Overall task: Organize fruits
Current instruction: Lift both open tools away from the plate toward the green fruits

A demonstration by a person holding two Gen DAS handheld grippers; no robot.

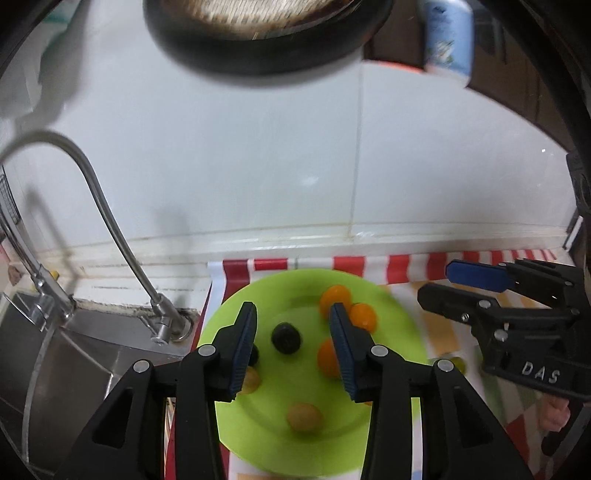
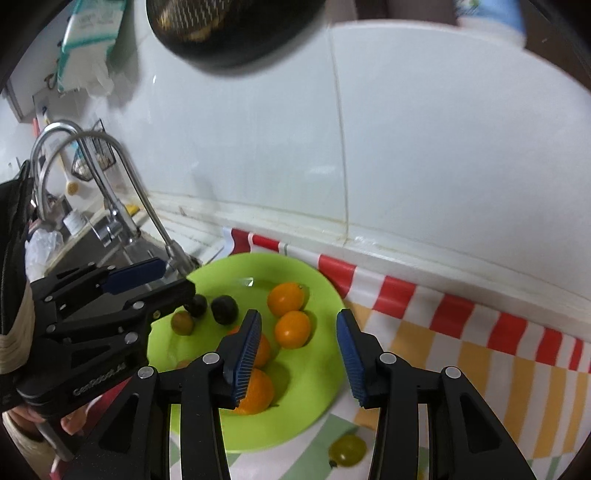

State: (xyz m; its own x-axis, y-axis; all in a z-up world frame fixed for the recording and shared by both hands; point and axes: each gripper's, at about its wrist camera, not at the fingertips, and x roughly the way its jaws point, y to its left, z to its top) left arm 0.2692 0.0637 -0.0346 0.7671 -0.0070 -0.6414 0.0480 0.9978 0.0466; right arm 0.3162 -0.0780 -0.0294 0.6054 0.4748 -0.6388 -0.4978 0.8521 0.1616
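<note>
A lime-green plate (image 1: 391, 310) (image 2: 317, 295) lies on a checked cloth by the sink. It holds several orange fruits (image 2: 286, 298) (image 1: 334, 299), two dark fruits (image 1: 286, 338) (image 2: 224, 309) and small brownish-green fruits (image 1: 304, 417) (image 2: 182, 322). A yellow-green fruit (image 2: 347, 449) lies on the cloth just off the plate's near edge. My left gripper (image 1: 293, 345) is open and empty above the plate. My right gripper (image 2: 299, 354) is open and empty over the plate's right side; it also shows in the left wrist view (image 1: 454, 284).
A steel sink (image 1: 74, 362) and curved faucet (image 1: 110, 221) sit left of the plate. A white tiled wall (image 1: 258, 147) rises behind. A dark round pan (image 1: 266, 33) hangs overhead. The red, yellow and white checked cloth (image 2: 461, 332) stretches right.
</note>
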